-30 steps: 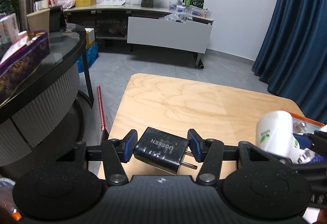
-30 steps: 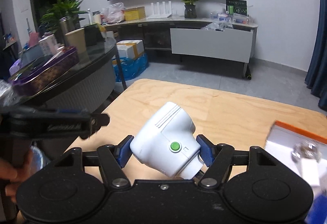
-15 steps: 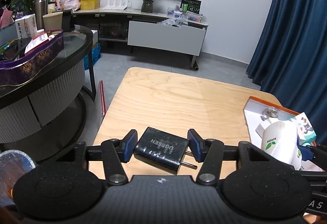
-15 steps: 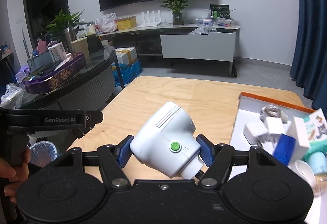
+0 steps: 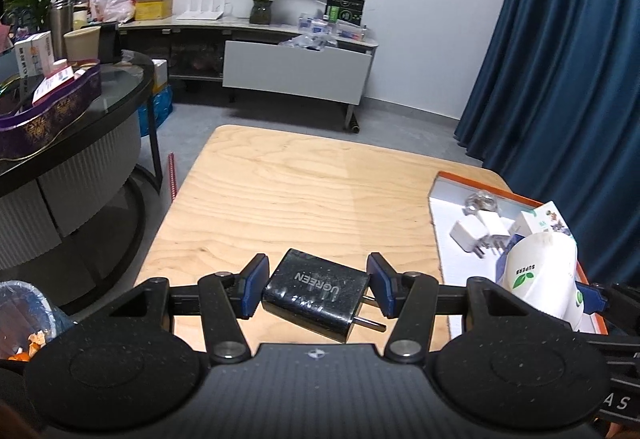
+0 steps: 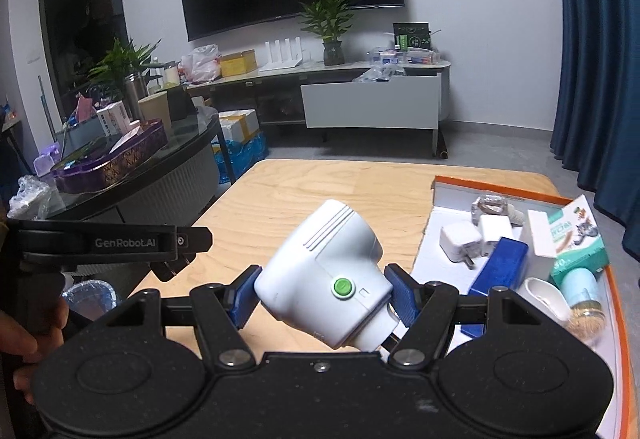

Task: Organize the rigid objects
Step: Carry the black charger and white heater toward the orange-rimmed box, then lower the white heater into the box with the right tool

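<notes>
L gripper point(image 5: 316, 291): jaws part-closed on black UGREEN charger point(image 5: 316, 295), carried above wooden table point(image 5: 280, 199). R gripper point(image 6: 322, 297): jaws wide, clamped on white plug-in device point(image 6: 324, 279). Orange-rimmed tray point(image 6: 618, 303) far right, w/ sorted items. Step: transport. Next, prob.: lower both into tray, release.

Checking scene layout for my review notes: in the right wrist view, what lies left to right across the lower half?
left gripper → white plug-in device held in the right gripper → white charger → blue box → light blue jar, the last three in the orange-rimmed tray.
</notes>
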`<move>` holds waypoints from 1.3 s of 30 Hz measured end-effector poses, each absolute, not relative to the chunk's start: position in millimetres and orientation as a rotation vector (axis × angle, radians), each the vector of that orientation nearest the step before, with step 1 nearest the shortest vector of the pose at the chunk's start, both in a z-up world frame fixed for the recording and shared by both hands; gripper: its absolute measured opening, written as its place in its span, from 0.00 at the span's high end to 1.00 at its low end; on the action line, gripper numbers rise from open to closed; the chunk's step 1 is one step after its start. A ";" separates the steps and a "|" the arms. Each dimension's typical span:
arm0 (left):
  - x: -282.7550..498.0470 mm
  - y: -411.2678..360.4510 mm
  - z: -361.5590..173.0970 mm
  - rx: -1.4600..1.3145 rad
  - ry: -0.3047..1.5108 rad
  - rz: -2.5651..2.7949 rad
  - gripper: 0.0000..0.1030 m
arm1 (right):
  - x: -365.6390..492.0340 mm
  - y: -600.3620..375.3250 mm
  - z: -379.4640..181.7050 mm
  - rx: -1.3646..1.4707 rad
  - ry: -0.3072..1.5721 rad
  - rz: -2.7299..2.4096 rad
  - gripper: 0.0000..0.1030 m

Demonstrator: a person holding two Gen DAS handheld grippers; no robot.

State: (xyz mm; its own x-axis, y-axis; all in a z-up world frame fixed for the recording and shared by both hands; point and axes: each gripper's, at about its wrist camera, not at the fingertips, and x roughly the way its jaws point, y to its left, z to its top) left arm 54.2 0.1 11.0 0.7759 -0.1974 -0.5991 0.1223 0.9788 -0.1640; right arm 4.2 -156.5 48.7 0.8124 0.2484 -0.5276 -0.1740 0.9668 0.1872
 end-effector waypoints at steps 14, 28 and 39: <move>40.3 -29.5 13.0 -0.098 0.656 -0.256 0.47 | -20.0 -188.8 48.9 0.178 0.554 0.153 0.22; 33.6 -68.8 12.3 -0.064 0.661 -0.374 0.47 | -41.3 -227.6 49.7 0.211 0.531 0.038 0.22; 30.3 -101.0 15.5 -0.028 0.649 -0.453 0.47 | -51.0 -253.6 49.7 0.237 0.516 -0.038 0.22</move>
State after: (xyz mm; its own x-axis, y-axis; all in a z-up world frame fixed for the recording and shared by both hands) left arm 30.3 -101.0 15.5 0.7027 -0.4153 -0.5777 0.3982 0.9025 -0.1644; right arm -51.0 -253.6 49.7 0.8698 0.0236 -0.4928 0.0952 0.9721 0.2145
